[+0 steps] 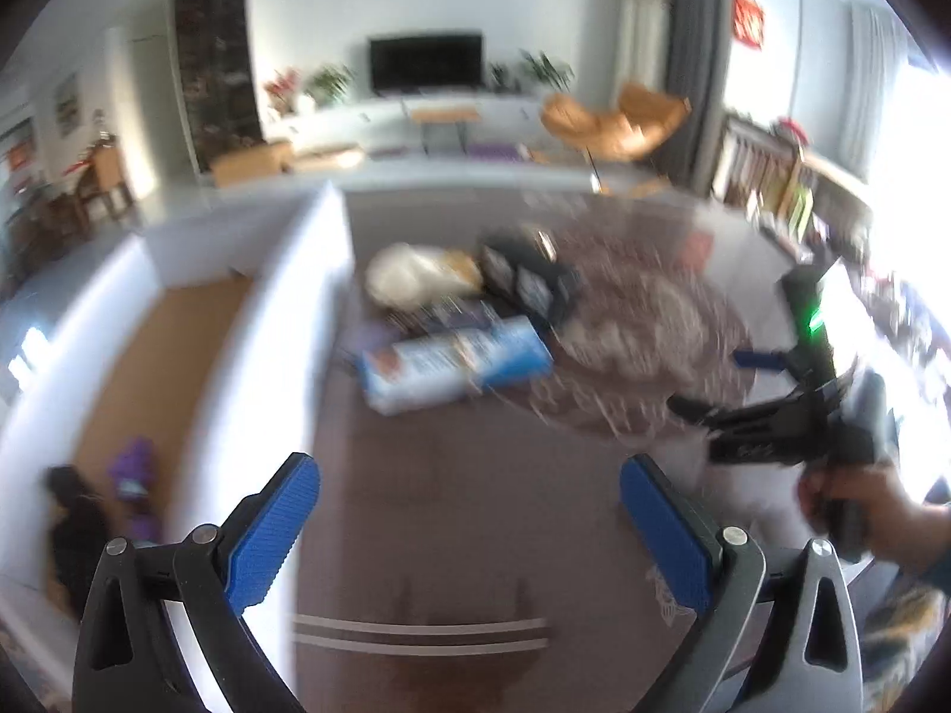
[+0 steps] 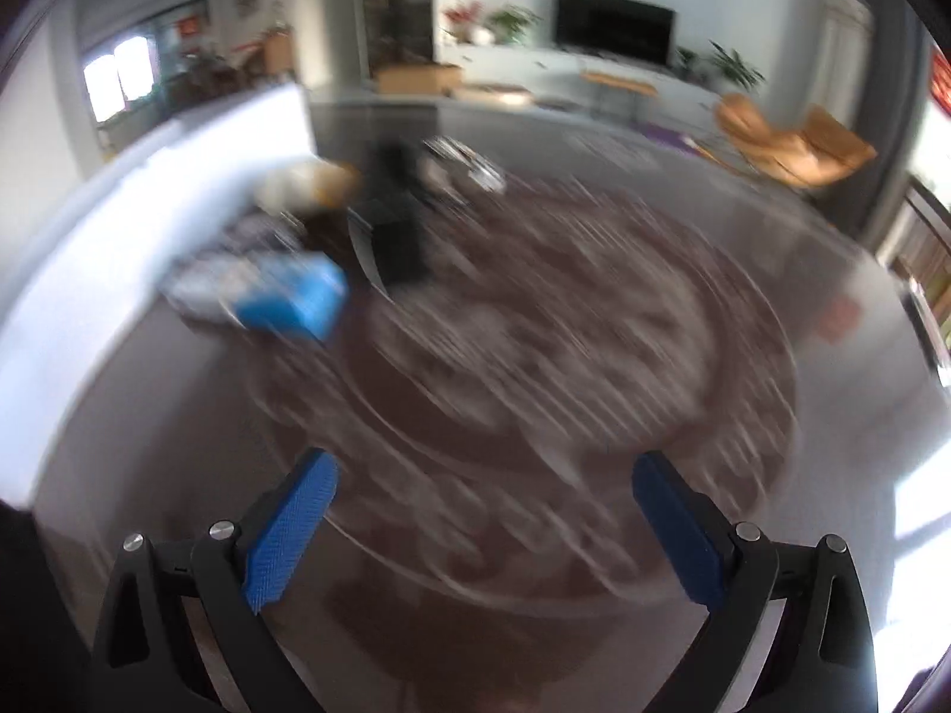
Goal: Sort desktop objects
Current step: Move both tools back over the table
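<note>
Both pictures are blurry, so small things are hard to make out.

The left gripper [image 1: 469, 526] has its two blue pads spread wide, with nothing between them; only the dark table [image 1: 463, 511] shows in the gap. Far to its left sits a white box [image 1: 196, 356] with a brown bottom; inside it, close to the gripper's left finger, lie a black thing [image 1: 74, 529] and a purple thing [image 1: 134, 475]. Straight ahead of the gripper, well apart from it, a blue and white box [image 1: 457, 362] lies flat on the table; behind that are a pale bag [image 1: 416, 276] and a black box [image 1: 529, 282]. Ahead and to the right is a round patterned mat [image 1: 642, 333]. Far right, a hand [image 1: 862, 511] holds the right gripper [image 1: 707, 383].

In the right wrist view the right gripper [image 2: 484, 520] also has its pads spread wide, holding nothing; the mat [image 2: 535, 356] lies under and ahead of it. Ahead and to its left sit the blue box [image 2: 297, 297], the black box [image 2: 395, 237] and the bag [image 2: 309, 184], none of them touching the gripper.
</note>
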`<state>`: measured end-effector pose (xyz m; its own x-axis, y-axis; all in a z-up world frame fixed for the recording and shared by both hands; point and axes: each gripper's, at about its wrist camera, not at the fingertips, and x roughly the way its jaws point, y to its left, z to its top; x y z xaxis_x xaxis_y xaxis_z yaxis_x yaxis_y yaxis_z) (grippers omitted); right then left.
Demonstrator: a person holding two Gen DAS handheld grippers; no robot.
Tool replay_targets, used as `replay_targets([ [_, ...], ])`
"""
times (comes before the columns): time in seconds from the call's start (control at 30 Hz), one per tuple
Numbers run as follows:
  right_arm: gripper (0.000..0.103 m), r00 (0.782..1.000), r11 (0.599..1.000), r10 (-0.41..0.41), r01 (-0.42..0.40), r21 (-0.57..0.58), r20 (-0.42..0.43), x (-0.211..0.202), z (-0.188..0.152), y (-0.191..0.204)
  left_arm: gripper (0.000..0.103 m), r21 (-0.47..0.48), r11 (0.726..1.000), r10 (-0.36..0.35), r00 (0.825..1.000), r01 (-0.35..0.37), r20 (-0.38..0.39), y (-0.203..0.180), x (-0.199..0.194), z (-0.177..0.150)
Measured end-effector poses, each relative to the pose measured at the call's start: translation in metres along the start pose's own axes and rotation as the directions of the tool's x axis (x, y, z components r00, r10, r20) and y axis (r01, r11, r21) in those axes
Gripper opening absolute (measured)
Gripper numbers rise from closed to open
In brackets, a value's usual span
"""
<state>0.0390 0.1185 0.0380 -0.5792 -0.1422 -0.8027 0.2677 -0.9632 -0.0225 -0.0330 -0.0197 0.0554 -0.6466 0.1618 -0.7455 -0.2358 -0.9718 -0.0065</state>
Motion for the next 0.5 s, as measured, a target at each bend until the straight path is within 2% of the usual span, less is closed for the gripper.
replay_targets([
  [0.13,0.1,1.0,0.999,-0.002,0.004,0.053,-0.029,0.005,-0.027,-0.024,0.103,0.03,1.0,0.009,0.992,-0.006,-0.123,-0.025,0.067,-0.02],
  [0.23,0.1,1.0,0.999,0.004,-0.005,0.049,0.026,-0.007,-0.033,-0.028,0.103,0.051,0.997,0.061,0.986,-0.053,-0.155,-0.023,0.078,-0.037],
  [0.37,0.1,0.999,0.999,-0.034,0.034,-0.012,0.029,-0.005,-0.034,-0.015,0.103,0.069,0.992,0.11,0.988,-0.102,-0.109,-0.021,0.082,-0.03],
  [0.5,0.1,0.997,0.996,-0.077,0.078,-0.045,0.02,-0.002,-0.033,-0.004,0.103,0.062,0.985,0.167,0.981,-0.161,-0.099,-0.013,0.093,-0.028],
])
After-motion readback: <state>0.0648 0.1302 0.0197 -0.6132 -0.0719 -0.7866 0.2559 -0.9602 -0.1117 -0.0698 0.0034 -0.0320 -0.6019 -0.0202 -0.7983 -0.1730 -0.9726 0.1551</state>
